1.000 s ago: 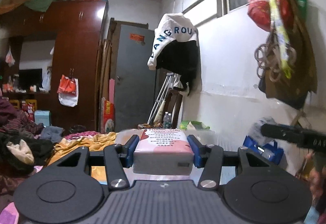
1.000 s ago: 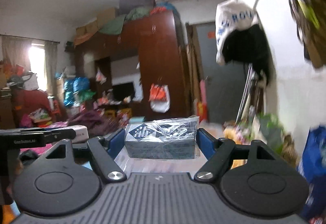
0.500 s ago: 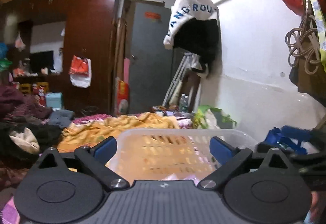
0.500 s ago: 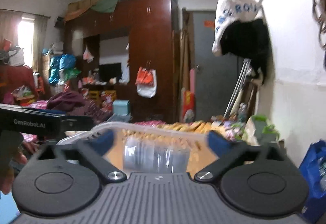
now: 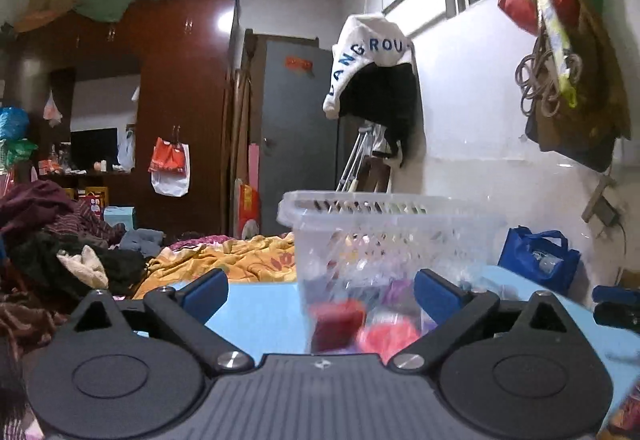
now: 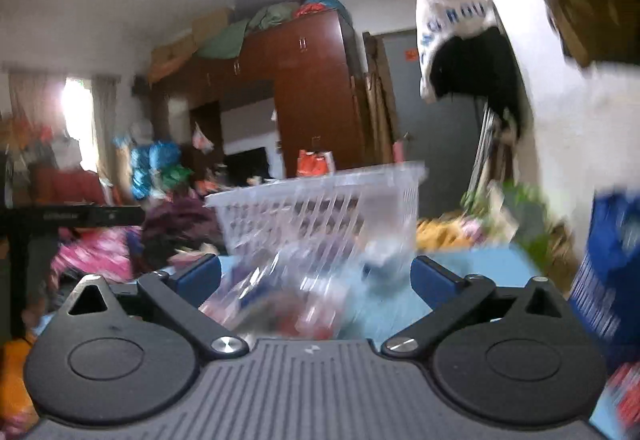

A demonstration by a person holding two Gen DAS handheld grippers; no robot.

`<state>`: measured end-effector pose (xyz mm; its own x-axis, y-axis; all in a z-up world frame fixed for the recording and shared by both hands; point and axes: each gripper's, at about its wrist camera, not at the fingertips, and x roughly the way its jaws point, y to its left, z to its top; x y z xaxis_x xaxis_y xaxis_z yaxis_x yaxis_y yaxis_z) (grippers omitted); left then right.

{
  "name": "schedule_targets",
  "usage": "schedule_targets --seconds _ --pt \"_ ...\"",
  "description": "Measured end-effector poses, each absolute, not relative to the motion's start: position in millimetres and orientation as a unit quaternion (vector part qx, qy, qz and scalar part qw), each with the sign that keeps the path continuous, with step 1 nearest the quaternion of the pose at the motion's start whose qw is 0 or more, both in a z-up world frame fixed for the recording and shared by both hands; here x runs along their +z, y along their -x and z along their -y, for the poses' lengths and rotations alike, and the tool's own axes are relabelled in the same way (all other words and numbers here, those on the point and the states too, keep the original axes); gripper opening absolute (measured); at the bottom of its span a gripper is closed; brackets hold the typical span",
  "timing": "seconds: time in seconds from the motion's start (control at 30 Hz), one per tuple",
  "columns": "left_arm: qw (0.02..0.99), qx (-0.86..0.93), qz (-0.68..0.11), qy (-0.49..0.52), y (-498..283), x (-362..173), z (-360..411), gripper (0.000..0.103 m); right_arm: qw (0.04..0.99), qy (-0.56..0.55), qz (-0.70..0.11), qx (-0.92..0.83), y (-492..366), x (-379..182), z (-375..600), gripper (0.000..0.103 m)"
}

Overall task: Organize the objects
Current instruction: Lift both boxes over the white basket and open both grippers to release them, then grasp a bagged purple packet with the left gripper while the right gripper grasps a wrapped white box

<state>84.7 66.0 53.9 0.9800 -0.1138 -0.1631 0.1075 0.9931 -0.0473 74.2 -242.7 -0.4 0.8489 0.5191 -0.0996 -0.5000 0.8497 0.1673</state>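
Note:
A clear slotted plastic basket (image 5: pixel 384 224) stands on a light blue table (image 5: pixel 260 312), just ahead of both grippers. My left gripper (image 5: pixel 320 292) is low in front of the basket's near wall, its jaws opening wide with nothing held between them. A dark red box (image 5: pixel 338 324) and a red-orange item (image 5: pixel 386 336) lie blurred on the table between its fingers. My right gripper (image 6: pixel 316 276) is open and holds nothing. It faces the basket (image 6: pixel 320 199), with blurred clear-wrapped packets (image 6: pixel 276 300) lying before it. What is inside the basket is too blurred to tell.
A blue bag (image 5: pixel 536 260) stands at the right by the white wall. Heaps of clothes (image 5: pixel 60 240) and an orange blanket (image 5: pixel 224 260) lie left of and behind the table. The other gripper shows at the frame edge (image 5: pixel 616 304), (image 6: pixel 72 215).
Both grippers opened and let go of their boxes over the basket. Both then sank, so the basket is now seen from the side with loose items in front.

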Motion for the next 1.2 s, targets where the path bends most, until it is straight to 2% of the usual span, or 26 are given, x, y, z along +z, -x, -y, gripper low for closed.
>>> schedule_targets --seconds 0.13,0.27,0.3,0.53,1.13,1.2 --pt "0.995 -0.043 -0.092 0.019 -59 29 -78 0.09 0.964 -0.044 -0.081 0.251 -68 -8 239 0.101" --pt "0.993 -0.057 -0.108 0.004 -54 13 -74 0.088 0.964 -0.028 -0.078 0.251 -60 -6 225 0.085" --pt "0.992 -0.059 -0.108 0.0 -52 12 -72 0.088 0.965 -0.03 -0.079 0.249 -60 -5 223 0.084" --pt "0.989 -0.078 -0.122 -0.035 -49 -1 -51 0.088 0.962 -0.028 -0.138 0.233 -87 -18 212 0.085" --pt "0.982 -0.105 -0.153 -0.024 -61 -25 -47 0.089 0.938 -0.075 -0.177 0.289 -92 -27 226 0.087" --pt "0.982 -0.104 -0.152 -0.026 -61 -25 -47 0.089 0.937 -0.08 -0.176 0.29 -91 -27 228 0.079"
